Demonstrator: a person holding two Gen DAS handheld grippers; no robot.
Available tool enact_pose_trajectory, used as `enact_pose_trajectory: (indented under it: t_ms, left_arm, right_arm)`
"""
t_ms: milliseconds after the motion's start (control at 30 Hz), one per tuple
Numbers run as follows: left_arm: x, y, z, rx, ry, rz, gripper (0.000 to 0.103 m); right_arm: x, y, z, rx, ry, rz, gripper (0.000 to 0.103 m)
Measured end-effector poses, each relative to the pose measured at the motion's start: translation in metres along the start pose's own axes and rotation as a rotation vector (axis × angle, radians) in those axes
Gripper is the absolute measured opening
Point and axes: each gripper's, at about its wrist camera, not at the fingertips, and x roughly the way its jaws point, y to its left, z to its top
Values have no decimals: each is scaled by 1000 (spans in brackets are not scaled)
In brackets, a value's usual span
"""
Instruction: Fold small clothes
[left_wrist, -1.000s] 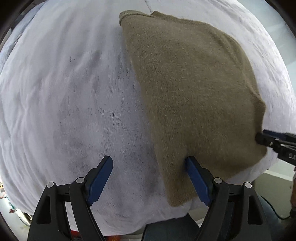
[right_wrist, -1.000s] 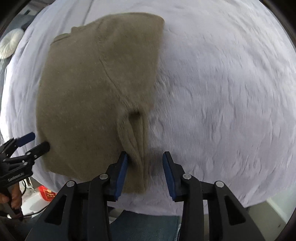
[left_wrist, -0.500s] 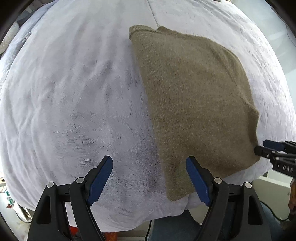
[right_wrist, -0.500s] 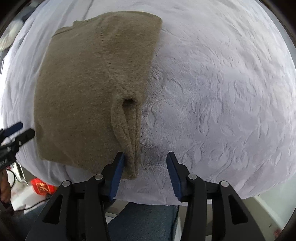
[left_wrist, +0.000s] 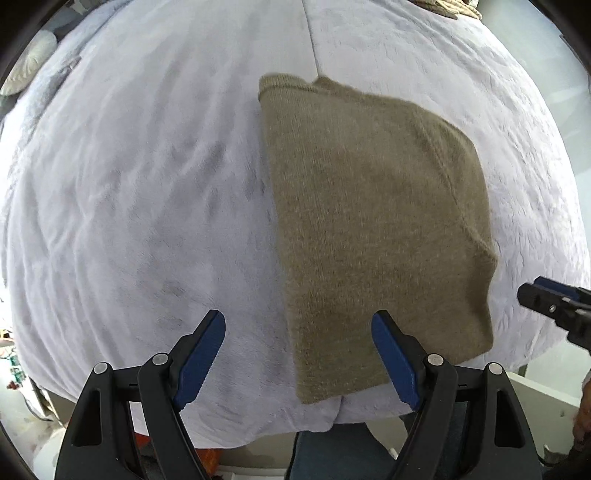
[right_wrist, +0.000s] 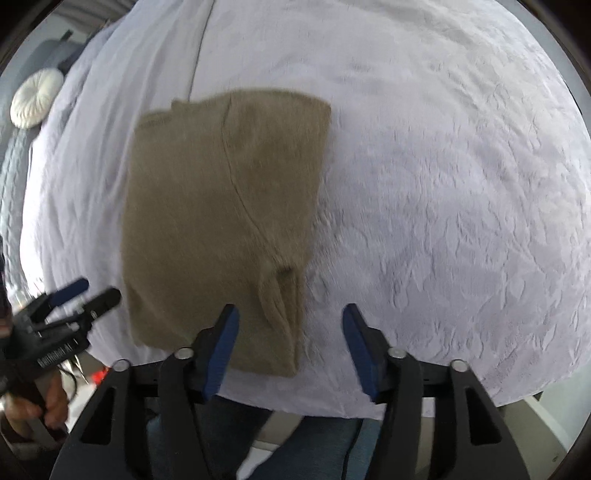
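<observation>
Two grippers are seen above a pale lilac blanket (left_wrist: 147, 206) spread over what appears to be a bed. One olive knitted garment (left_wrist: 373, 229) lies flat on it, already folded into a rough rectangle, with a sleeve seam showing on the upper layer and a small pucker near the right edge at the near end.

Left gripper (left_wrist: 298, 354): jaws wide apart, nothing between the pads, held clear above the garment's left edge near its near corner.

Right gripper (right_wrist: 290, 343): jaws have just been opening; the garment's near right corner appears between them in the view, but the pads are not pressed on it (released, by the look of it).

Step judged: lengthwise fold laid down and let go, both grippers clear of the cloth.

Next move, as judged: a crosswise fold is called for. The near corners would need to be pinched together and carried toward the far collar end, with the pucker smoothed first.

A round white cushion (right_wrist: 36, 99) is noted at far left.
</observation>
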Motion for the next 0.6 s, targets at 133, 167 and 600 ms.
enact_pose_trajectory:
  t_ms: [133,167,600]
  left_arm:
    - [-15,0,8,-18,-29,9,98]
    - [-15,2,11,-21,-26,16,103]
    - [-33,6,24,-23,-78,50,103]
  right_arm:
    - [-14,9,13,12,-53,-19,76]
    - [-17,18,10,13,-65,-24,81]
    - [-32,46,5,-10,-161,-162,103]
